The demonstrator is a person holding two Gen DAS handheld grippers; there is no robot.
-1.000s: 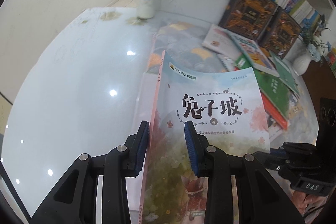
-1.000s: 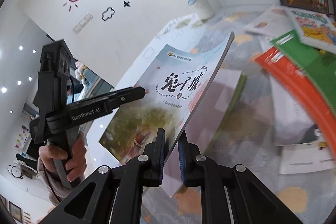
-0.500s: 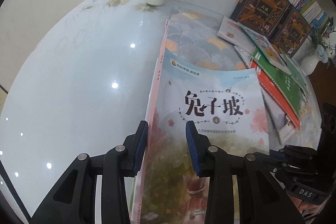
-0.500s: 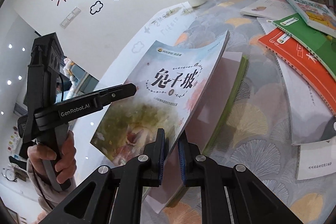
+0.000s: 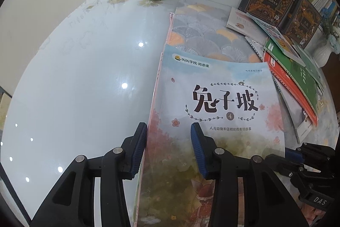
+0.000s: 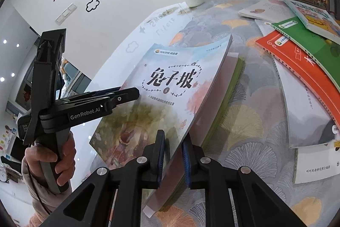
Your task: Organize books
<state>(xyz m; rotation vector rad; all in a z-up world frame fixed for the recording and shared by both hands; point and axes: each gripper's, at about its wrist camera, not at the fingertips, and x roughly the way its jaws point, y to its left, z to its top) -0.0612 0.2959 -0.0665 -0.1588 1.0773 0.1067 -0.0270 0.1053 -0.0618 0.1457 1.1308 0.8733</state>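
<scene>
Two black tools with ribbed blue pads, right tool [image 6: 173, 157] clamped on glossy pastel paperback book [image 6: 170, 86], left tool [image 5: 167, 151] gaping over its spine edge, slick white worktop [image 5: 85, 82] beneath.

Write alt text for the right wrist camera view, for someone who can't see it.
The right gripper pinches the lower edge of a pale blue illustrated book, tilted over a small stack on a patterned mat. The left gripper, held in a hand, reaches in beside the cover; orange and green books lie scattered at right.
</scene>
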